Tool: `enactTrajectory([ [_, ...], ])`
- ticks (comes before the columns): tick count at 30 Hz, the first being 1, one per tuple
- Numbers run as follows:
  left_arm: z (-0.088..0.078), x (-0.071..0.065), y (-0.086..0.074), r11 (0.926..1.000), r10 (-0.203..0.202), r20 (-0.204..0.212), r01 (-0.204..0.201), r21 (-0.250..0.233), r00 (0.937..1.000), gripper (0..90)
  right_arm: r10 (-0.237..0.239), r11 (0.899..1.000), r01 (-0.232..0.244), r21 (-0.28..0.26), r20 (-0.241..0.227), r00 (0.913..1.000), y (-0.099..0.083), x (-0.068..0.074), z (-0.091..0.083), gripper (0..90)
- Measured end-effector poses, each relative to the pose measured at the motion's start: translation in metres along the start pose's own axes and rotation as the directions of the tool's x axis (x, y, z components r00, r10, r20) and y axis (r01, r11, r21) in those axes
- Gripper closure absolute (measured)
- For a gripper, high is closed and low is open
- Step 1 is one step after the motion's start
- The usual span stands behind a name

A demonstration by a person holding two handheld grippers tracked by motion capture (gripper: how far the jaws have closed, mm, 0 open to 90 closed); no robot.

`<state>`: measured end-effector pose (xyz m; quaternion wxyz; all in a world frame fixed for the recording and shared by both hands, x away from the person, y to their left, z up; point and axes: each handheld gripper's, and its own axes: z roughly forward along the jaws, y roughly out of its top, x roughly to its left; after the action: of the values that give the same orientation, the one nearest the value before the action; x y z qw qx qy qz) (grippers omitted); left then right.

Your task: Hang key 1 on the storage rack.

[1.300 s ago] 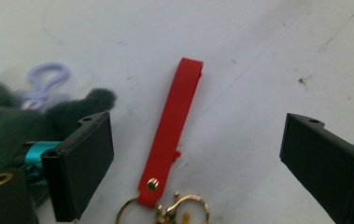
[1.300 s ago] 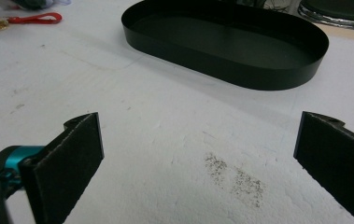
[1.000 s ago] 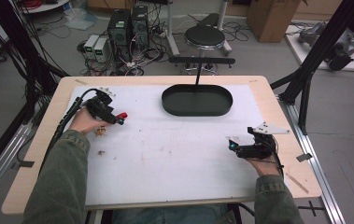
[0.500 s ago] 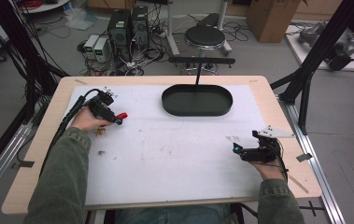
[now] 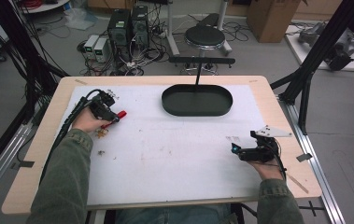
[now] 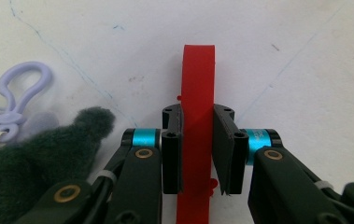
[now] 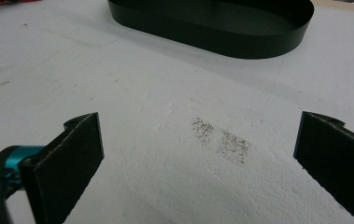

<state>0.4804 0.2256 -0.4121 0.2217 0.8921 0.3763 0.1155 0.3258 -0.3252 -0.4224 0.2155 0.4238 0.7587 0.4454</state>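
A flat red plastic strip runs between the jaws of my left gripper, which is shut on it. In the high view the red strip pokes out of the left gripper at the left of the white mat. Beside it lies a dark green plush toy with a lilac clip. My right gripper stands open over bare mat, and shows at the right in the high view. A black oval tray sits at the back centre.
The white mat covers most of the wooden table. A small brownish object lies by the left hand. The tray's near wall is ahead of the right gripper. A dark speckled stain marks the mat between its jaws.
The left hand has shifted slightly with the red strip still gripped. The right gripper has moved a little nearer the table's front edge.
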Motion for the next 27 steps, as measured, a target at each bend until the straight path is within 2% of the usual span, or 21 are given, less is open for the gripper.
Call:
enactTrajectory([
  [3, -0.008, -0.001, 0.001, 0.9996, -0.024, 0.021, 0.024, -0.014, 0.9995, 74.3, 0.002, 1.000, -0.002, -0.004, -0.003, 1.0000, 0.000, -0.001, -0.001, 0.5],
  [6, -0.021, 0.000, 0.003, 0.9977, -0.036, 0.060, 0.040, -0.055, 0.9976, 74.3, 0.010, 1.000, -0.010, -0.013, -0.009, 0.9999, 0.002, 0.000, -0.003, 0.5],
  [8, -0.029, 0.000, 0.003, 0.9950, -0.044, 0.068, 0.050, -0.086, 0.9967, 74.4, 0.000, 1.000, 0.000, -0.024, -0.015, 0.9999, 0.003, -0.001, -0.003, 0.5],
  [14, -0.046, -0.002, 0.003, 0.9923, -0.064, 0.081, 0.072, -0.100, 0.9946, 74.5, 0.011, 0.998, -0.013, -0.054, -0.037, 0.9993, 0.006, -0.002, -0.002, 0.5],
  [20, -0.068, -0.003, 0.005, 0.9831, -0.082, 0.097, 0.096, -0.156, 0.9919, 74.5, 0.038, 0.996, -0.042, -0.079, -0.053, 0.9979, 0.008, -0.004, -0.003, 0.5],
  [24, -0.081, -0.007, 0.005, 0.9701, -0.073, 0.109, 0.096, -0.223, 0.9913, 74.5, 0.051, 0.994, -0.056, -0.091, -0.063, 0.9968, 0.008, -0.005, -0.002, 0.5],
  [27, -0.090, -0.010, 0.009, 0.9668, -0.064, 0.106, 0.088, -0.240, 0.9923, 74.6, 0.054, 0.993, -0.061, -0.101, -0.065, 0.9964, 0.009, -0.006, -0.002, 0.5],
])
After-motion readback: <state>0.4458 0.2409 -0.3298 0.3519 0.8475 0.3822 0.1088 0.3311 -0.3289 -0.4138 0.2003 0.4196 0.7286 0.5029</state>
